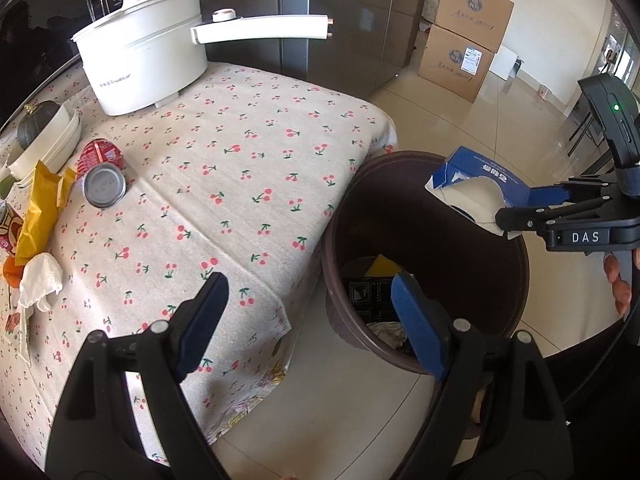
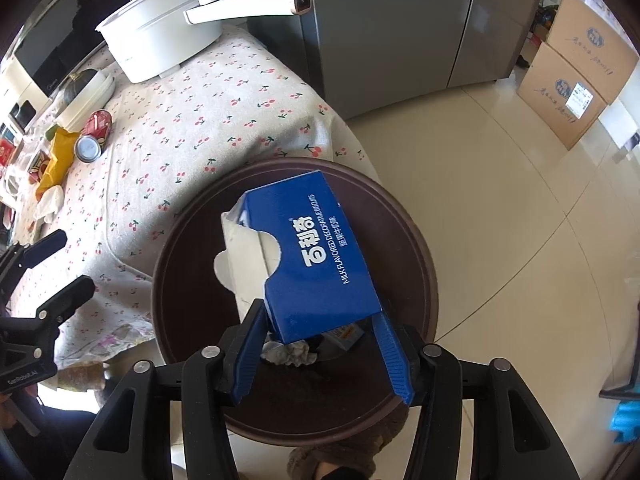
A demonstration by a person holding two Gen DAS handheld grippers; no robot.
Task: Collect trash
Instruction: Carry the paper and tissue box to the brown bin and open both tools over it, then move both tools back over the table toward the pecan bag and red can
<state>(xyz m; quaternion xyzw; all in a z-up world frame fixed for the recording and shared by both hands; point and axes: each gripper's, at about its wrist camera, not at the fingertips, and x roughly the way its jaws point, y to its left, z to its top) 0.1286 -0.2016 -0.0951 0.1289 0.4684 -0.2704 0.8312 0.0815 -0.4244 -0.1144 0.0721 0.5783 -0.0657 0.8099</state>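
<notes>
A torn blue biscuit box [image 2: 316,256] is held in my right gripper [image 2: 320,316], directly above the dark brown trash bin [image 2: 188,240]. The box also shows in the left wrist view [image 1: 476,184], over the bin [image 1: 516,280], gripped by the right gripper [image 1: 520,208]. My left gripper [image 1: 308,292] is open and empty, hovering at the table's corner beside the bin. Trash left on the cherry-print tablecloth [image 1: 240,168]: a red can [image 1: 102,176] on its side, a yellow wrapper [image 1: 40,208], a crumpled tissue [image 1: 40,280].
A white electric pot [image 1: 144,60] with a long handle stands at the table's far side. Stacked bowls [image 1: 44,144] sit at the left. The bin holds paper and wrappers [image 1: 376,292]. Cardboard boxes [image 1: 464,36] and a grey fridge [image 1: 340,20] stand beyond on the tiled floor.
</notes>
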